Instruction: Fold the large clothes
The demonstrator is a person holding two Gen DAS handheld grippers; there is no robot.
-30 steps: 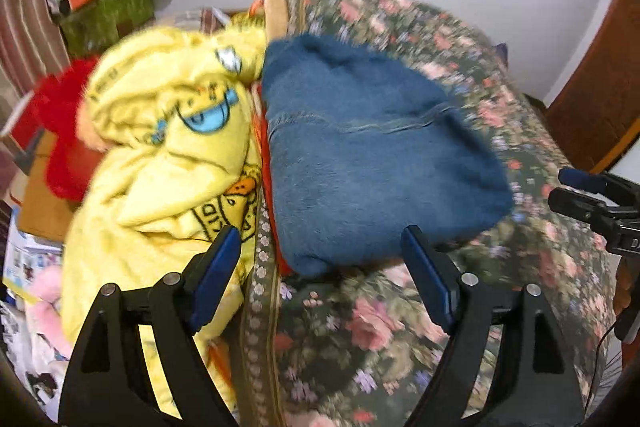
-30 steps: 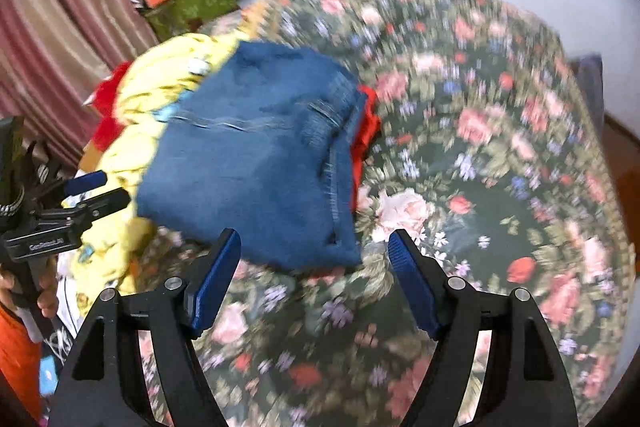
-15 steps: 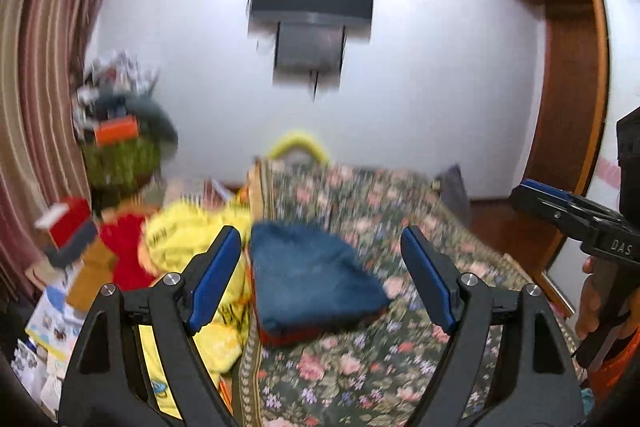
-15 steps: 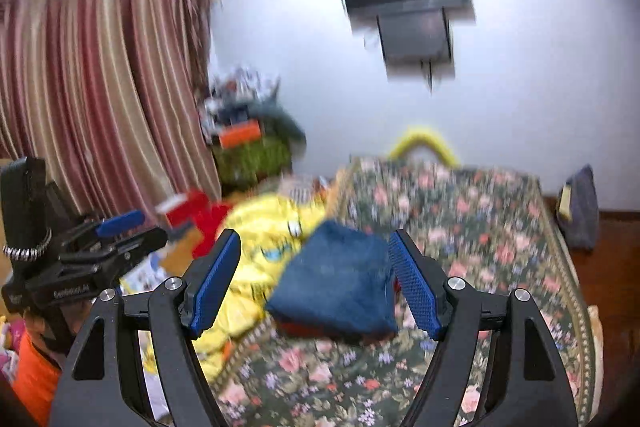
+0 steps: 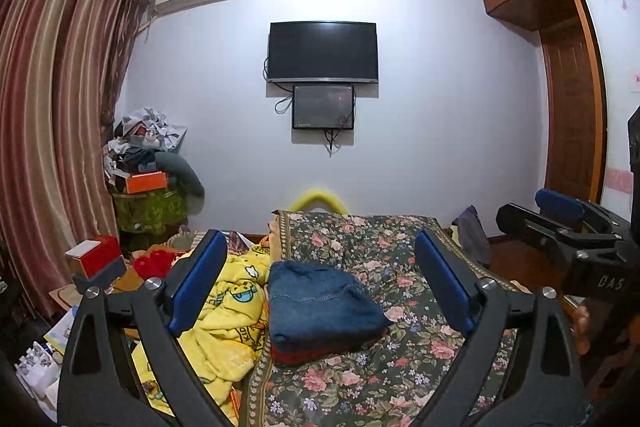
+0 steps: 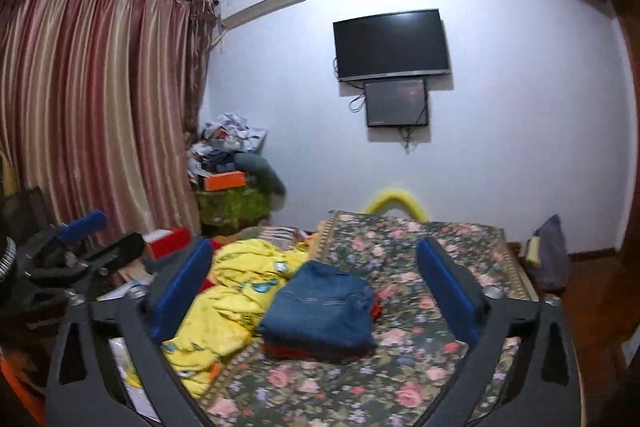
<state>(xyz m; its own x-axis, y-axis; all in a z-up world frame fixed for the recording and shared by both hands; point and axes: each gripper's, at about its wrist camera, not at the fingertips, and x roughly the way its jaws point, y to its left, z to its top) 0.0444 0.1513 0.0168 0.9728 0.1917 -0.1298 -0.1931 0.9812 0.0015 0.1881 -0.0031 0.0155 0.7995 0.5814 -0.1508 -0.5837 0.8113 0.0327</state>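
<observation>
Folded blue jeans [image 5: 324, 303] lie on top of a red garment [image 5: 304, 354] on the floral bed cover [image 5: 400, 359]; they also show in the right wrist view [image 6: 324, 311]. A crumpled yellow cartoon-print garment [image 5: 228, 323] lies left of them, also in the right wrist view [image 6: 236, 291]. My left gripper [image 5: 320, 287] is open and empty, held back well above the bed. My right gripper [image 6: 316, 291] is open and empty too. The right gripper shows at the right edge of the left wrist view [image 5: 560, 223]; the left one at the left edge of the right wrist view [image 6: 72, 247].
A cluttered stand with an orange box [image 5: 146, 182] is at the left by the striped curtain [image 5: 52, 131]. A red box [image 5: 100, 255] sits left of the bed. A TV [image 5: 323, 51] hangs on the far wall. A wooden wardrobe [image 5: 568, 99] stands at the right.
Both grippers have pulled back and tilted up from close over the folded jeans; the whole room now shows. Both stay open and empty.
</observation>
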